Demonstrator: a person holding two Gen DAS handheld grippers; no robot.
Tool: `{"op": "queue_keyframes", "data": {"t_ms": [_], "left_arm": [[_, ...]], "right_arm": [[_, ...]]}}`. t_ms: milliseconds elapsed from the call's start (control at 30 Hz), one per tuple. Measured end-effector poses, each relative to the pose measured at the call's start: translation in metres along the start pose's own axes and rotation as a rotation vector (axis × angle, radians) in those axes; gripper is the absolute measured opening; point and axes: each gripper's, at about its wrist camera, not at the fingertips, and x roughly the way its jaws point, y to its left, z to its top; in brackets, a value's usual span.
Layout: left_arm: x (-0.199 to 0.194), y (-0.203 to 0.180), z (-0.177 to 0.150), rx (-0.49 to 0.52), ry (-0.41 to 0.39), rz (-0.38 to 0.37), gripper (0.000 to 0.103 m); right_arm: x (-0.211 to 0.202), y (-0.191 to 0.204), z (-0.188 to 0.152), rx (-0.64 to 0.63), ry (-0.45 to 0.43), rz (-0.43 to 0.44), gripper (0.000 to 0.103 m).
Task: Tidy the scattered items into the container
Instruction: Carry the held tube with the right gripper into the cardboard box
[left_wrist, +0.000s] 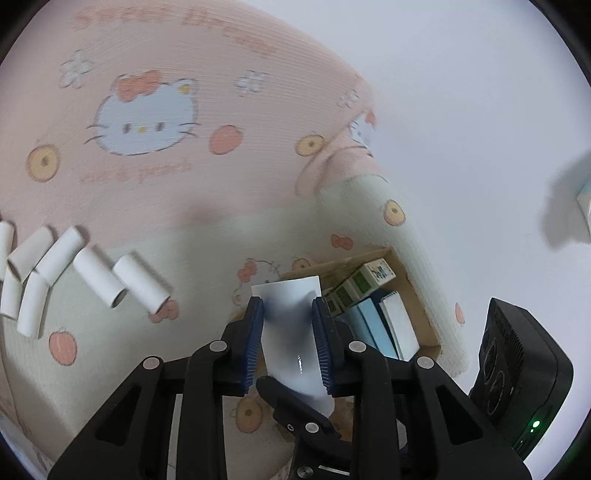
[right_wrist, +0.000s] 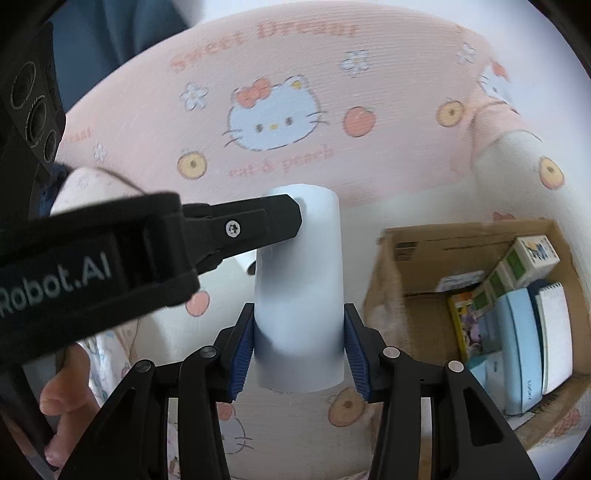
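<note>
The left tongs (left_wrist: 287, 334) grip a white paper tube (left_wrist: 291, 325) between their blue ribbed pads; the tube looks flattened where the pads press it, and its far end rises above the fingertips. In the right wrist view the right tongs (right_wrist: 298, 345) clamp a second white tube (right_wrist: 300, 291), standing roughly upright, pads pressed on both its sides. The black tip of the left tongs reaches in from the left in that view and touches the upper left side of this second tube — whether the two tubes are one and the same cannot be told.

Under both lies a pink and cream bedspread (left_wrist: 155, 177) printed with cartoon cats, peaches and flowers. On it, at the left of the left wrist view, a loose cluster of white tubes (left_wrist: 66, 273) lies scattered, several touching or overlapping, two more just to their right.

The cardboard box (right_wrist: 413, 251) sits open to the right, below the held tubes in both views. Inside it are small cartons with green panels (right_wrist: 517, 262) along the far side, a pale blue flat item (right_wrist: 521, 347), a spiral notebook (right_wrist: 556, 332) at the right wall and a colourful booklet (right_wrist: 465, 325) to the left of these. Both held tubes are outside the box, to its left.

A hand (right_wrist: 68, 398) shows at the lower left of the right wrist view, beside the handle of the left tongs — only a thumb and part of the palm are visible. A black camera unit (left_wrist: 517, 384) shows at the right edge of the left wrist view.
</note>
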Motion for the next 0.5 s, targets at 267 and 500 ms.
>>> {"op": "queue_keyframes", "data": {"t_ms": [267, 500], "left_arm": [[0.044, -0.059, 0.011, 0.078, 0.117, -0.018, 0.030], [0.086, -0.096, 0.003, 0.129, 0.235, 0.001, 0.029]], "right_arm": [[-0.025, -0.064, 0.009, 0.098, 0.010, -0.001, 0.043], [-0.024, -0.117, 0.003, 0.155, 0.069, 0.014, 0.043]]}}
